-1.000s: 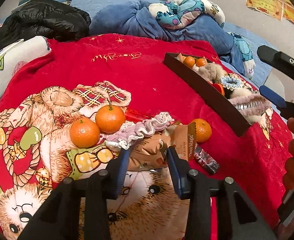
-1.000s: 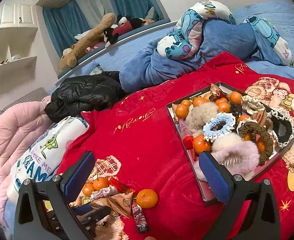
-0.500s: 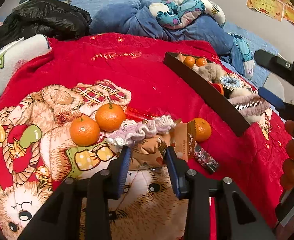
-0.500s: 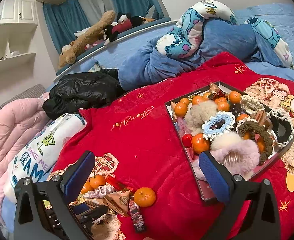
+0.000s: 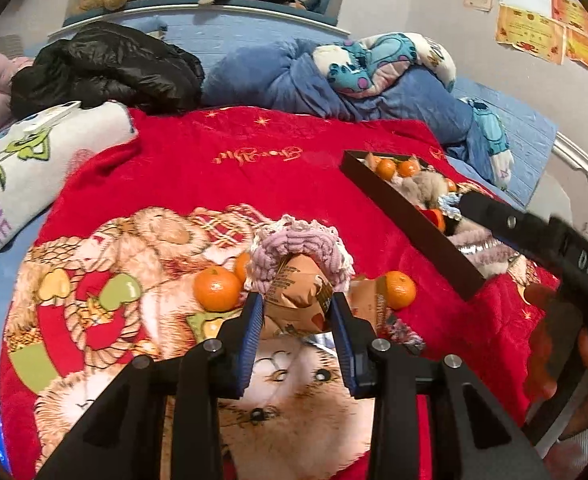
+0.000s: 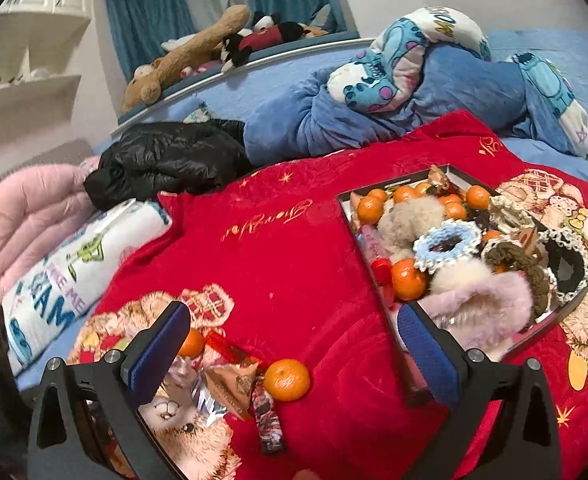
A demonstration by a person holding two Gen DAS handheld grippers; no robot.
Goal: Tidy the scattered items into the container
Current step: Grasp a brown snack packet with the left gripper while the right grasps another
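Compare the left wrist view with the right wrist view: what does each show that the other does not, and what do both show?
Only the left wrist view shows the left gripper shut on a brown snack packet with a lilac scrunchie draped over it, and paper certificates on the wall. Only the right wrist view shows the white shelves, the pink quilt and the tray's whole contents. Both show the red blanket, the dark tray, loose mandarins and the black jacket.

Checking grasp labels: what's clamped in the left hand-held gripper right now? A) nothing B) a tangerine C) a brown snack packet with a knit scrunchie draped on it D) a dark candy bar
C: the left hand-held gripper pinches the brown snack packet, with the scrunchie draped over it.
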